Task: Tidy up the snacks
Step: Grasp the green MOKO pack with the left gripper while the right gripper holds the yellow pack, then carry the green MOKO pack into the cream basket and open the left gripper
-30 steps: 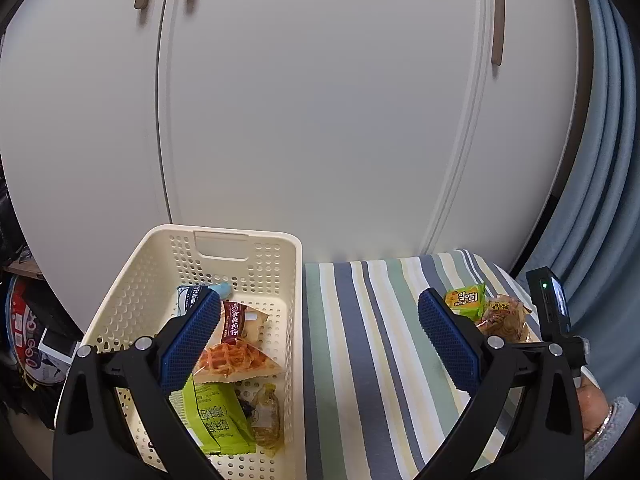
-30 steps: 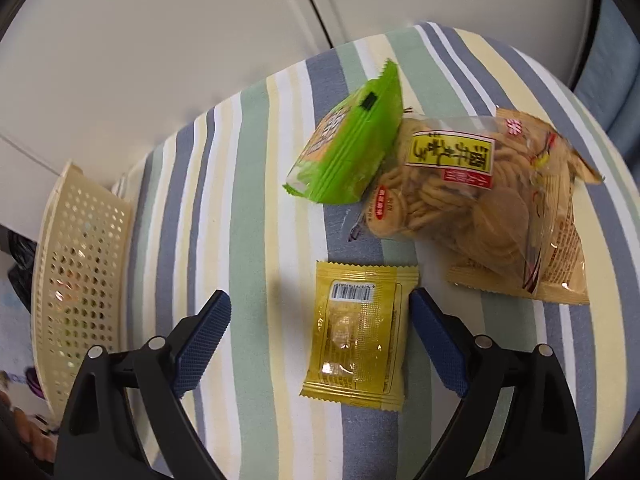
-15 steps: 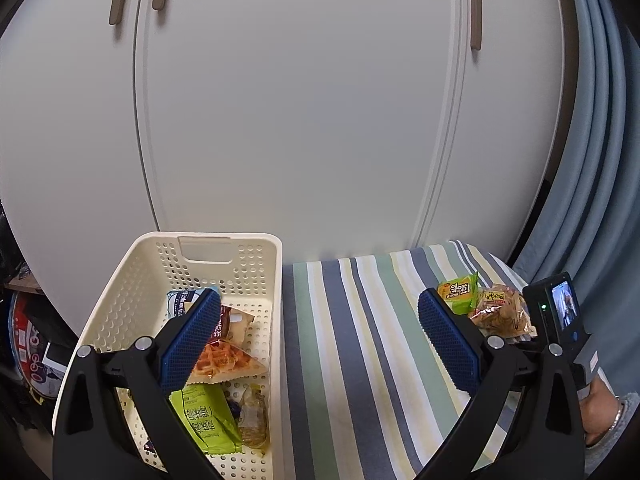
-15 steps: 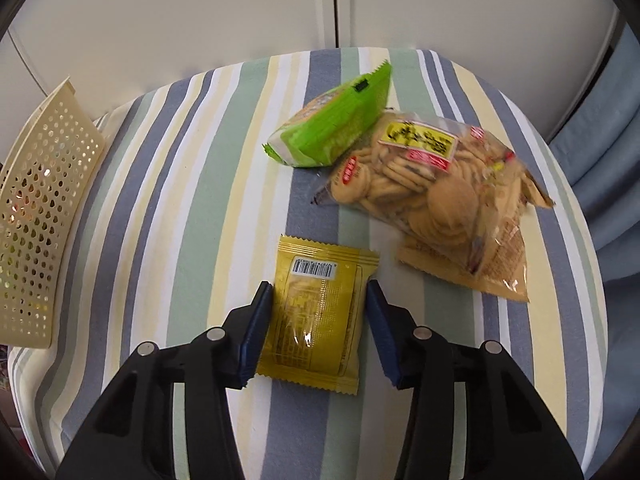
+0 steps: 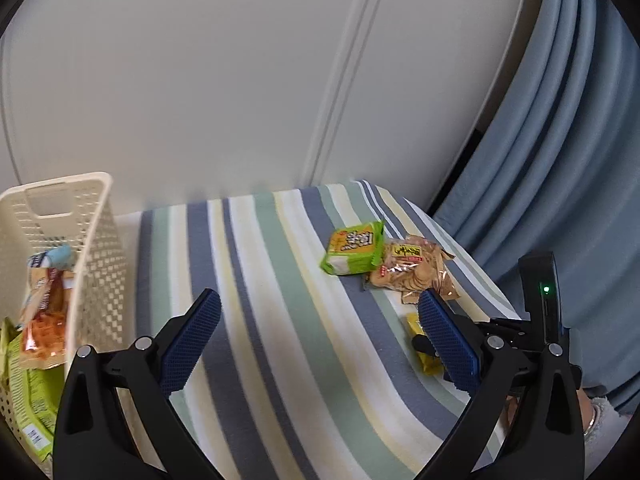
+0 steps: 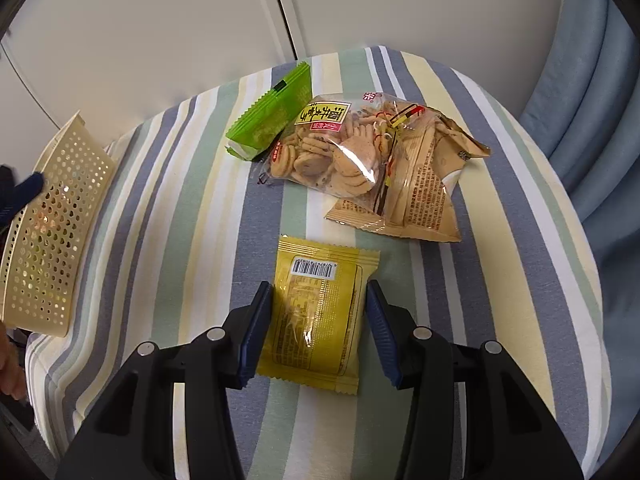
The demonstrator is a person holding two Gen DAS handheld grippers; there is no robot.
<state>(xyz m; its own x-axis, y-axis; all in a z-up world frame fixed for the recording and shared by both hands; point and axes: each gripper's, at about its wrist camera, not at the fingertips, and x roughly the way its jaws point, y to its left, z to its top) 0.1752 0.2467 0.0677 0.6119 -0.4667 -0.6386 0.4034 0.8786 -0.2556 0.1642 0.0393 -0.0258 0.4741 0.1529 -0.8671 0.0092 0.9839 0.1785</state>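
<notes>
Right wrist view: right claw (image 6: 317, 326) straddles yellow packet (image 6: 318, 312) at lower centre, pads at both its sides, grip looks closed on it. Packet lies on striped bench (image 6: 192, 240). Green packet (image 6: 272, 122) & cookie bag (image 6: 360, 160) upper centre, touching. Basket (image 6: 48, 232) at left edge. Left claw (image 5: 320, 340) wide apart, empty.

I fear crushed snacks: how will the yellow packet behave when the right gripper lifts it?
The yellow packet looks thin and flat, so probably light. Its glossy film may slip or crinkle between the right gripper pads; the ends will likely droop.
</notes>
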